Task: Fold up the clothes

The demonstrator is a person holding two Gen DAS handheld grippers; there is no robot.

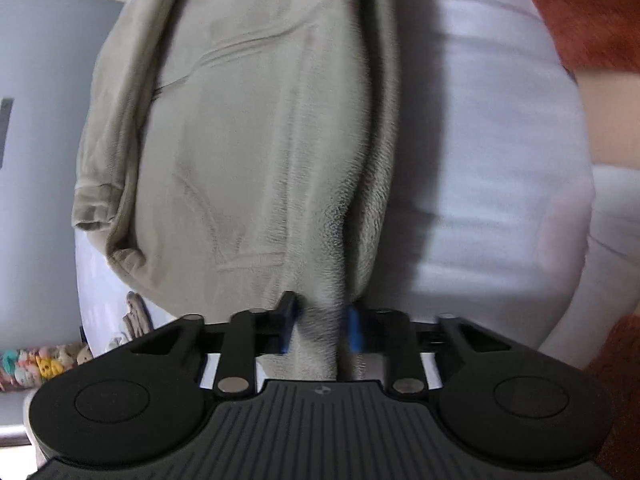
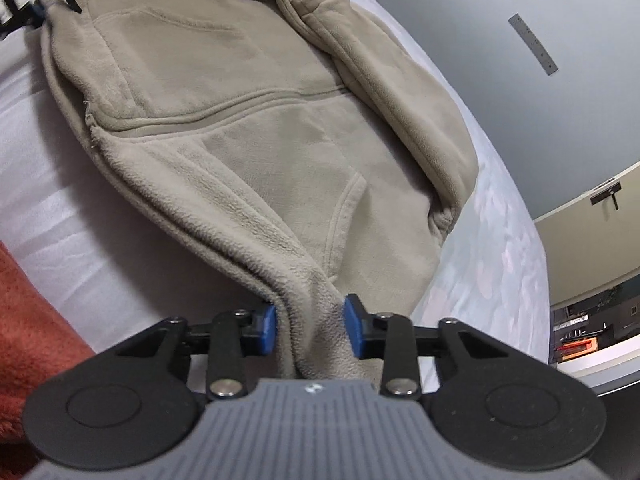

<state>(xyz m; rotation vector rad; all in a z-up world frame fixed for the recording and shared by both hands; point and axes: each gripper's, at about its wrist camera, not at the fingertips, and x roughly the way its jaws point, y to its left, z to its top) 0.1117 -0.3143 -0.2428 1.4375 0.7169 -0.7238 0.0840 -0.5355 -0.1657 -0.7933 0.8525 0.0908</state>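
Note:
A beige fleece jacket point(image 2: 248, 120) lies on a white bed sheet point(image 2: 60, 208), zip side up, with a sleeve folded over its far side. My right gripper point(image 2: 310, 328) is shut on a bunched edge of the fleece between its blue pads point(image 2: 268, 328). In the left wrist view the same beige fleece jacket point(image 1: 248, 140) stretches away from me, and my left gripper point(image 1: 320, 328) is shut on another edge of it. The left gripper point(image 2: 40, 12) also shows at the top left of the right wrist view, holding the jacket's far corner.
An orange-red blanket point(image 2: 24, 320) lies at the near left, and the orange-red blanket point(image 1: 580, 12) shows at the upper right of the left wrist view. A grey wall point(image 2: 500, 60) stands beyond the bed. Small colourful objects point(image 1: 36, 364) sit low on the left.

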